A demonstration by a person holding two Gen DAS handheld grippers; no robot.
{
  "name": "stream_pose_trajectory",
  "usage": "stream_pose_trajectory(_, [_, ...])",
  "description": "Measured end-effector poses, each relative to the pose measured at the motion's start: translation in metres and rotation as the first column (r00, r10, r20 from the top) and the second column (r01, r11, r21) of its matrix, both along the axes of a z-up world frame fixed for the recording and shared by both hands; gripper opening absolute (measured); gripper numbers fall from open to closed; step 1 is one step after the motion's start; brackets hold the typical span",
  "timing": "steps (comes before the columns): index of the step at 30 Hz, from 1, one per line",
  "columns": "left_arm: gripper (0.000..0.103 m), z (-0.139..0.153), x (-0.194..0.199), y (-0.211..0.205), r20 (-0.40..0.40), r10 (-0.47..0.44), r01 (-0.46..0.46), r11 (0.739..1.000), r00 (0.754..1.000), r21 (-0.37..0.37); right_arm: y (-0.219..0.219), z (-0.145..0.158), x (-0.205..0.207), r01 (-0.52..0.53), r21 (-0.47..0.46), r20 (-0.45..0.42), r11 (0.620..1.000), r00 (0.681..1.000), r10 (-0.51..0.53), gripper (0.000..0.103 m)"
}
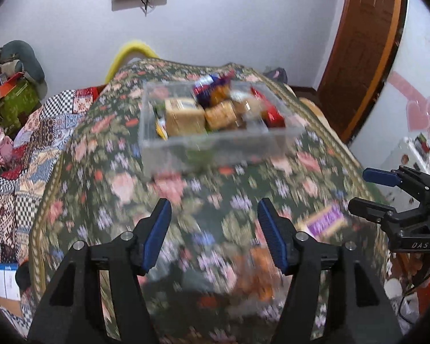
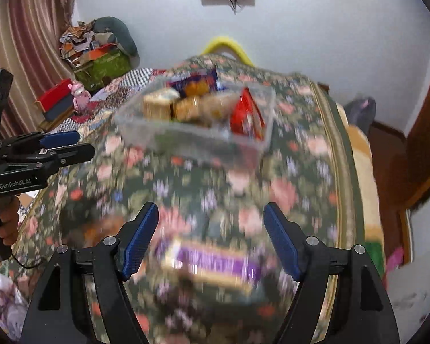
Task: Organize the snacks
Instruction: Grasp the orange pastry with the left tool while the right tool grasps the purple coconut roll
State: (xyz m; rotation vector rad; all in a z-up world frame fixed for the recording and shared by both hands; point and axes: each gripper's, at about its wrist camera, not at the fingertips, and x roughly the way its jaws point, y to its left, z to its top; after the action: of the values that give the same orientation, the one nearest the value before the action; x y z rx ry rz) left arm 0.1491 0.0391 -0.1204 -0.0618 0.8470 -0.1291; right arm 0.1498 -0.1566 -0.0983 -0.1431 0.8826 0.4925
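Observation:
A clear plastic box [image 1: 215, 146] [image 2: 192, 140] stands on the flowered tablecloth, filled with several snack packs: tan ones, a red one [image 2: 245, 117] and a blue one. A purple and gold snack pack [image 2: 212, 263] lies on the cloth just ahead of my right gripper [image 2: 210, 229], which is open and empty above it. It also shows in the left wrist view [image 1: 324, 220]. An orange snack pack [image 1: 255, 275] lies below my left gripper [image 1: 213, 220], which is open and empty. Both views are blurred.
The flowered tablecloth [image 1: 106, 154] covers the table, whose edges drop off left and right. A patchwork-covered surface [image 1: 23, 154] with boxes lies to the left. A wooden door [image 1: 361, 46] stands at the right. A yellow hoop [image 1: 132, 51] rises behind the table.

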Motion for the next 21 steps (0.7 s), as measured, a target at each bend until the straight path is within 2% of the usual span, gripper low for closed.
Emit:
stream_pose_trajectory(5, [0.070,-0.017,-0.024,-0.025,-0.025,-0.014,0.014,1.000,1.000,0.008,-0.008,-0.029,-0.017,0.011,0.026,-0.103,1.000,0.995,-0.008,0.073])
stream_pose_trajectory(12, [0.073,-0.044,-0.029,-0.046,-0.084,-0.050,0.052,0.998,0.995,0.027,-0.006,-0.062,-0.016,0.029,0.104,-0.241,0.994,0.971,-0.003,0.073])
stream_pose_trajectory(14, [0.078,-0.049,-0.028,-0.043,-0.090,-0.051,0.052,0.999,0.995,0.005,-0.001,-0.067,-0.014,0.017,0.111,-0.258,0.994,0.966,0.013,0.073])
stream_pose_trajectory(18, [0.079,-0.052,-0.028,-0.039,-0.073,-0.046,0.046,0.999,0.996,0.000,0.006,-0.071,-0.002,0.044,0.103,-0.255,0.994,0.967,-0.016,0.073])
stream_pose_trajectory(21, [0.079,-0.057,-0.024,-0.038,-0.090,-0.062,0.061,0.998,0.994,-0.024,0.006,-0.070,0.010,0.078,0.122,-0.259,0.989,0.965,-0.044,0.073])
